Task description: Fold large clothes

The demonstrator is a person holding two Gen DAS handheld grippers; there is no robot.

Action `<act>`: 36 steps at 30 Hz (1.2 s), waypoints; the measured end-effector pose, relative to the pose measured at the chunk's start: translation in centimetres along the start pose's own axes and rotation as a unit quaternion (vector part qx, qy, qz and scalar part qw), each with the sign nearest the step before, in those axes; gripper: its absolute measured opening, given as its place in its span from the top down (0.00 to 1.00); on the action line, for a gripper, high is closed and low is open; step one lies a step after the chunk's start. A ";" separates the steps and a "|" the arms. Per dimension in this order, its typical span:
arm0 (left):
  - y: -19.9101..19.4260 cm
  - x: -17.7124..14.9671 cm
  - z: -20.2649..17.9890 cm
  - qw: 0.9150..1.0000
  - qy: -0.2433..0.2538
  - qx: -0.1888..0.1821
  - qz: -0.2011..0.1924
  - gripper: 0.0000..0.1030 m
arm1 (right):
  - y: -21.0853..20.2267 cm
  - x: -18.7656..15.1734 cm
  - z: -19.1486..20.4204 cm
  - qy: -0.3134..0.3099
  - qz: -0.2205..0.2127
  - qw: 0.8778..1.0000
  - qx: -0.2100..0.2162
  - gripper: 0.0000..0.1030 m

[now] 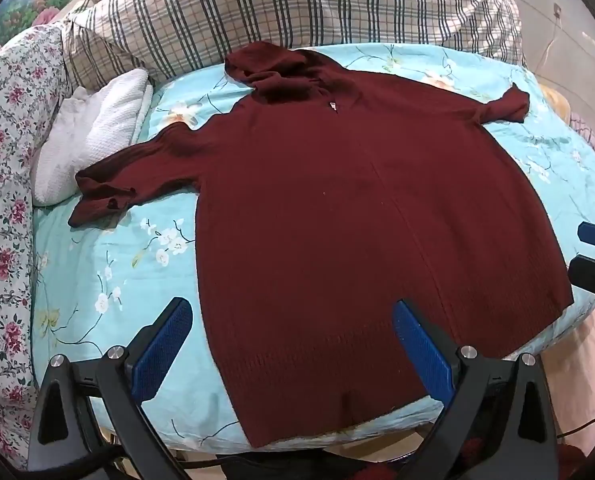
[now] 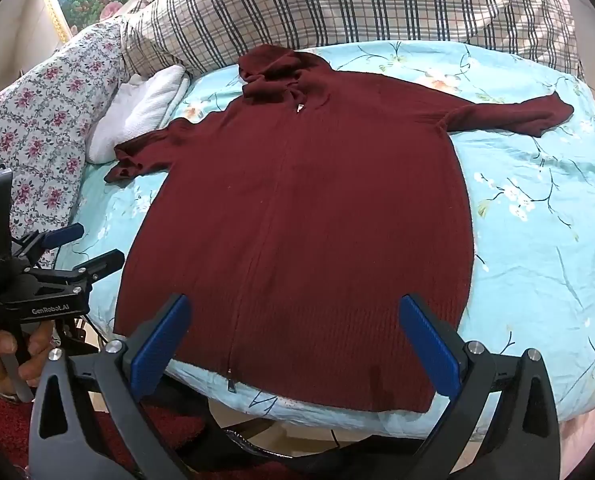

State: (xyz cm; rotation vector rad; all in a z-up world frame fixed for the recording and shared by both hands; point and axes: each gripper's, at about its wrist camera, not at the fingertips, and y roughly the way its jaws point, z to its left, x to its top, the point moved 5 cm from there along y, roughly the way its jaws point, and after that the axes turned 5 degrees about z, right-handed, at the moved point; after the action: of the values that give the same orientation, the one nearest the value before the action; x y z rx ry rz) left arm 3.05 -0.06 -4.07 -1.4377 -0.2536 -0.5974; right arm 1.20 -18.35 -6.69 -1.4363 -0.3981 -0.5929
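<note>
Your maroon zip-up hoodie [image 1: 337, 208] lies spread flat, front up, across the middle of the bed [image 1: 109, 280], hood toward the far edge where the plaid quilt [image 1: 277, 4] is heaped, hem hanging slightly past the near edge. Both sleeves are thrown outward, so the body is laid out ready, and no fold looks started yet.

You hold both tools back at the near edge, above the hem and touching nothing. Your left gripper [image 1: 293, 350] has its jaws spread wide and empty, over the hem's left part. Your right gripper [image 2: 297, 344] is likewise wide apart and holding nothing, over the hem beside the zipper pull [image 2: 231, 385]. That stance suits taking either a hem corner or a sleeve next, I'd judge.

Mind the surroundings. The left sleeve's cuff [image 1: 97, 200] is crumpled just beside the white pillow [image 1: 89, 136], with the floral cushion [image 1: 5, 160] along the bed's left edge, so that side is cramped. The right sleeve [image 2: 513, 116] lies on bare sheet with free room around it.
</note>
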 end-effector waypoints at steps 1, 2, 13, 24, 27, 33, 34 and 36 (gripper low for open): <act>0.0 0.0 0.0 1.000 0.000 0.001 0.000 0.02 | -0.1 -0.2 0.1 0.001 -0.002 1.000 -0.001 0.00; 0.0 0.0 -0.1 1.000 0.000 0.001 0.001 0.02 | -0.1 -0.2 0.2 0.001 -0.001 1.000 -0.001 0.00; 0.2 -0.3 -0.1 1.000 0.000 0.000 0.003 0.02 | 0.2 -0.3 0.3 0.001 -0.004 1.000 -0.002 0.00; 0.4 -0.3 0.2 1.000 -0.001 -0.001 0.005 0.02 | 0.3 0.4 -0.4 0.005 -0.008 1.000 -0.001 0.00; 0.7 -0.3 0.1 1.000 -0.002 -0.003 0.005 0.02 | 0.5 0.3 -0.3 0.006 -0.010 1.000 0.000 0.00; 1.0 -0.1 0.3 1.000 -0.002 -0.003 0.003 0.02 | 0.3 0.6 -0.1 0.006 -0.019 1.000 0.002 0.00; 1.1 0.0 0.3 1.000 -0.002 -0.002 0.002 0.02 | 0.3 0.6 -0.1 0.006 -0.020 1.000 0.002 0.00; 1.1 0.0 0.3 1.000 -0.002 -0.002 0.002 0.02 | 0.2 0.8 -0.1 0.003 -0.036 0.999 0.006 0.00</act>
State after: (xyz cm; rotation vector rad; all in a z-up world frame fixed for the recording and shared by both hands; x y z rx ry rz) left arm 3.65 0.26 -4.96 -1.4442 -0.2523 -0.5916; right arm 1.93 -18.59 -6.46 -1.4130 -0.4495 -0.6525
